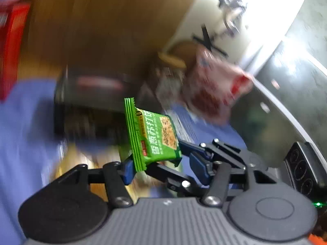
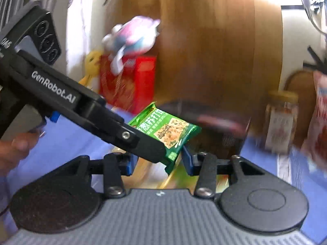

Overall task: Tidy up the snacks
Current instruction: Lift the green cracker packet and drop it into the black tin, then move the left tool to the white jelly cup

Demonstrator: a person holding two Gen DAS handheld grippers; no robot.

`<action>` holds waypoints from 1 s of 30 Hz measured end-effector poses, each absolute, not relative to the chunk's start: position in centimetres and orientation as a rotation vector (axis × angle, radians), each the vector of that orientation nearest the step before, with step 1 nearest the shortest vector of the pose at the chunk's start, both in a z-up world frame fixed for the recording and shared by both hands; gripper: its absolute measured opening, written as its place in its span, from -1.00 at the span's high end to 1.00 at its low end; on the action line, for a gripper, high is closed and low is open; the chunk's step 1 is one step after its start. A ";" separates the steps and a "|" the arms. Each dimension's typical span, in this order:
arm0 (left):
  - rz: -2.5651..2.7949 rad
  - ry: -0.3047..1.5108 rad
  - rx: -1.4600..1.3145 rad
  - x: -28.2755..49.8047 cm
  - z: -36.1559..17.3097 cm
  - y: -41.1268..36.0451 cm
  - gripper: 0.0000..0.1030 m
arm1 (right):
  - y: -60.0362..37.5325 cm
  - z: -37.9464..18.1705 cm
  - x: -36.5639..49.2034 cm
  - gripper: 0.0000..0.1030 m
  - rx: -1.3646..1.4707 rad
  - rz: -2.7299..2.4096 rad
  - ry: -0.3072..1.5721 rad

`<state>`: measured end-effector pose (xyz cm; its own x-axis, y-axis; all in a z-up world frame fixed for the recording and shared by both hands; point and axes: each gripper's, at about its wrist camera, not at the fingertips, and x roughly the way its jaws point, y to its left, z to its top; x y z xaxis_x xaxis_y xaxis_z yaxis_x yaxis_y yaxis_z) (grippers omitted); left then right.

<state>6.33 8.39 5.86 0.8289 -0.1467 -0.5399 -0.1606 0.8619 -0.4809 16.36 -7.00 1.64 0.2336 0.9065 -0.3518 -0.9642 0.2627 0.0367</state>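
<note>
Green cracker packet aloft above the blue cloth, caught between both tools; looks like a mid-air pass from one to the other, probably to re-grip it before stowing. Left gripper with fingers parted to about the packet's width, crimped seal against the left pad. Right gripper likewise half-spread, packet's lower end between its fingers. Cannot tell from either view which pads actually bear the load. Left wrist view: right tool's two fingers reaching in from the right, above and below the packet's lower corner, plus a blurred red-and-white bag and a dark bin beyond, a likely destination. Right wrist view only: a hand on the left tool's grip, one left finger lying across the packet's face, red box with soft toy on top, and a jar.
</note>
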 end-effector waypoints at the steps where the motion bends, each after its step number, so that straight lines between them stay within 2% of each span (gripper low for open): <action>1: 0.024 0.585 -0.532 7.4 6.0 9.2 -0.17 | -5.8 1.9 17.5 0.06 -0.195 1.289 0.328; 3: 0.074 0.564 -0.537 10.2 5.9 11.1 -0.26 | -3.4 1.9 19.8 0.05 -0.197 1.272 0.334; 7: 0.136 0.607 -0.604 13.1 4.3 13.9 -0.26 | -1.1 1.5 22.4 -0.05 -0.228 1.197 0.382; 11: 0.137 0.544 -0.614 8.9 3.0 14.4 -0.35 | -5.5 0.6 22.7 -0.05 -0.108 1.226 0.456; 17: 0.241 0.583 -0.673 3.8 -1.0 15.1 -0.40 | -9.1 -2.6 22.5 -0.03 0.020 1.230 0.653; 21: 0.235 0.632 -0.778 3.0 -3.3 14.8 -0.24 | -6.6 -3.2 20.6 -0.02 -0.008 1.291 0.690; 22: 0.231 0.644 -0.797 2.8 -3.8 14.4 -0.19 | -5.7 -3.7 20.1 0.02 -0.033 1.300 0.712; 25: 0.248 0.668 -0.750 1.5 -4.3 12.0 -0.13 | -4.3 -5.2 18.3 0.32 -0.089 1.281 0.749; 28: 0.262 0.681 -0.718 0.0 -3.5 10.6 -0.21 | -5.7 -5.1 18.5 0.33 -0.028 1.292 0.768; 30: 0.280 0.655 -0.709 -1.2 -2.7 10.9 -0.33 | -7.1 -4.1 17.7 0.33 -0.007 1.296 0.709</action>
